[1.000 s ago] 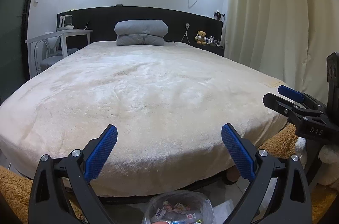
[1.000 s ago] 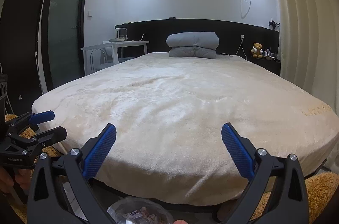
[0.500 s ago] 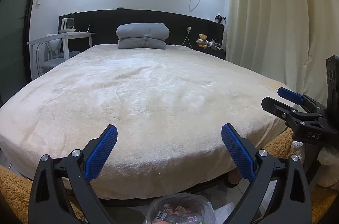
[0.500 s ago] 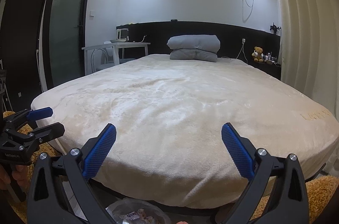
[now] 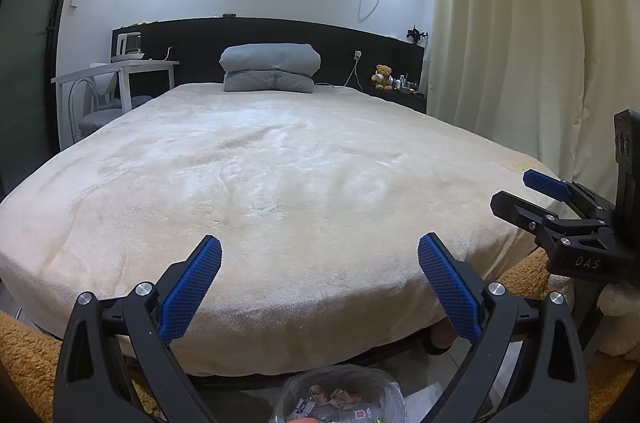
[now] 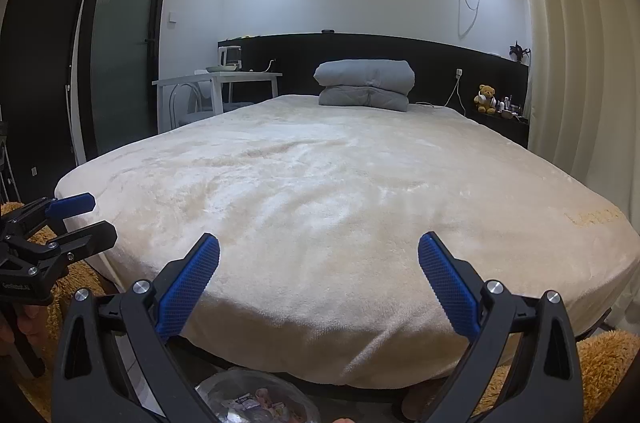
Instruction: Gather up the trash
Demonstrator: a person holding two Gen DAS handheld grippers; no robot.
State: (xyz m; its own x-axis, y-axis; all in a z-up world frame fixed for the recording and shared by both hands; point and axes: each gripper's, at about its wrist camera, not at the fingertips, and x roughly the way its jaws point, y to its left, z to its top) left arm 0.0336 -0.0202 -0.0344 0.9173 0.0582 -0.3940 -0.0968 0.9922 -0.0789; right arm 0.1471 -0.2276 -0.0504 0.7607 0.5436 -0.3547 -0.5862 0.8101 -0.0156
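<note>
A clear plastic trash bag (image 5: 340,397) holding several small wrappers sits on the floor at the foot of the bed, at the bottom edge of both views (image 6: 256,401). My left gripper (image 5: 318,263) is open above it, nothing between its blue pads, and points over the cream bed (image 5: 280,183). My right gripper (image 6: 318,263) is open too and empty. Each gripper shows in the other's view: the right one (image 5: 536,195) at the right edge, the left one (image 6: 86,219) at the left edge. No loose trash shows on the bed.
Folded grey bedding (image 5: 270,67) lies at the black headboard. A white desk with a chair (image 5: 116,79) stands left of the bed, a teddy bear (image 5: 382,77) on the right shelf, cream curtains (image 5: 520,43) along the right. Brown shaggy rug (image 5: 24,351) flanks the bag.
Both cameras have tilted up slightly, so the bed and bag sit lower in view. Both grippers stay open and empty.
</note>
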